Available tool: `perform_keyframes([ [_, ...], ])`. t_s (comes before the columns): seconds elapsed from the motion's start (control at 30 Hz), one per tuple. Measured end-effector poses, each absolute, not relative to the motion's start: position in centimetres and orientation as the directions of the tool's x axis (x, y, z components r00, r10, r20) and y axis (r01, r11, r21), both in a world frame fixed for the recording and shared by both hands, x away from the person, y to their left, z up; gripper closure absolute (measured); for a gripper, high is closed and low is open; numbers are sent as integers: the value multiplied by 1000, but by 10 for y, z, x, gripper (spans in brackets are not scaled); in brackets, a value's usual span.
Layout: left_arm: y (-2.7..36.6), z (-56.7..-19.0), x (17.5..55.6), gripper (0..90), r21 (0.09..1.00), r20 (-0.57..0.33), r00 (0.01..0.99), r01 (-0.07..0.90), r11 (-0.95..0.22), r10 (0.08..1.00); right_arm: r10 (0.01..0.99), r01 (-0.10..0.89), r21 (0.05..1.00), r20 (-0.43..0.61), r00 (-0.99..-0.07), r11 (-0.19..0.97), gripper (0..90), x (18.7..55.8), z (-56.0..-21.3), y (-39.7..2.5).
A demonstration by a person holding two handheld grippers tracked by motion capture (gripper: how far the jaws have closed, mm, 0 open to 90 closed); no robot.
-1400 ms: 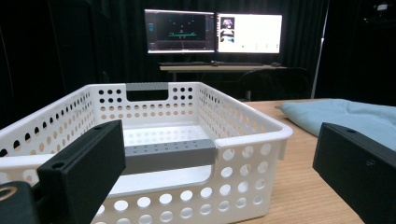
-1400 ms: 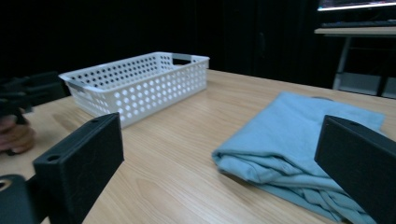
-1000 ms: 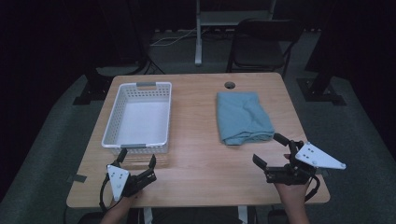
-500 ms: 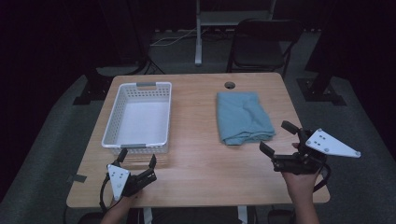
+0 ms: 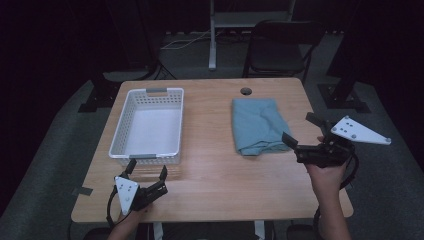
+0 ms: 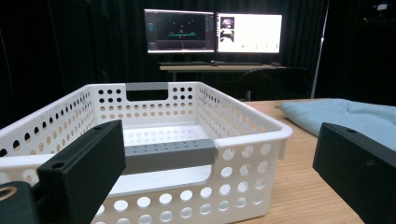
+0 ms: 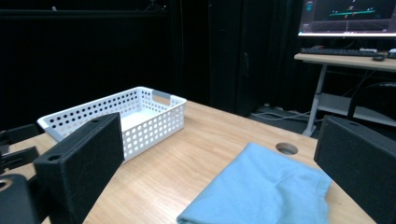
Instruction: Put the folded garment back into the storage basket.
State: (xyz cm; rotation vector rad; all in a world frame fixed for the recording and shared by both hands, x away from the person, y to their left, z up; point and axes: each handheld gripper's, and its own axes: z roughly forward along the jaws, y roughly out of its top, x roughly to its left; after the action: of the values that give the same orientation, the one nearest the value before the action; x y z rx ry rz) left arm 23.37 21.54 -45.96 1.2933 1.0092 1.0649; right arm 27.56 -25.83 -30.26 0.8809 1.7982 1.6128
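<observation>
Folded blue cloth (image 5: 258, 125) on the right half of the surface (image 5: 215, 170), white basket (image 5: 148, 125) on the left half; the cloth looks soft and light, so pinch its near right corner. Your right tool (image 5: 306, 134), jaws wide apart and empty, sits just beside that corner. Your left tool (image 5: 146, 174), near the front-left corner, is equally spread and holds nothing.

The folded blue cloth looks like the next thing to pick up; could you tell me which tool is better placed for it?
Right. The right tool is open at the cloth's near corner; the left tool sits by the basket.
</observation>
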Motion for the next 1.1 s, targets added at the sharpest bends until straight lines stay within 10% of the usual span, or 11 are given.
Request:
perform_keyframes([
  [1.1, 216, -460, 233, 38, 999, 15, 237, -39, -6, 971, 844, 427, 897, 137, -519, 117, 23, 403, -338, -266],
])
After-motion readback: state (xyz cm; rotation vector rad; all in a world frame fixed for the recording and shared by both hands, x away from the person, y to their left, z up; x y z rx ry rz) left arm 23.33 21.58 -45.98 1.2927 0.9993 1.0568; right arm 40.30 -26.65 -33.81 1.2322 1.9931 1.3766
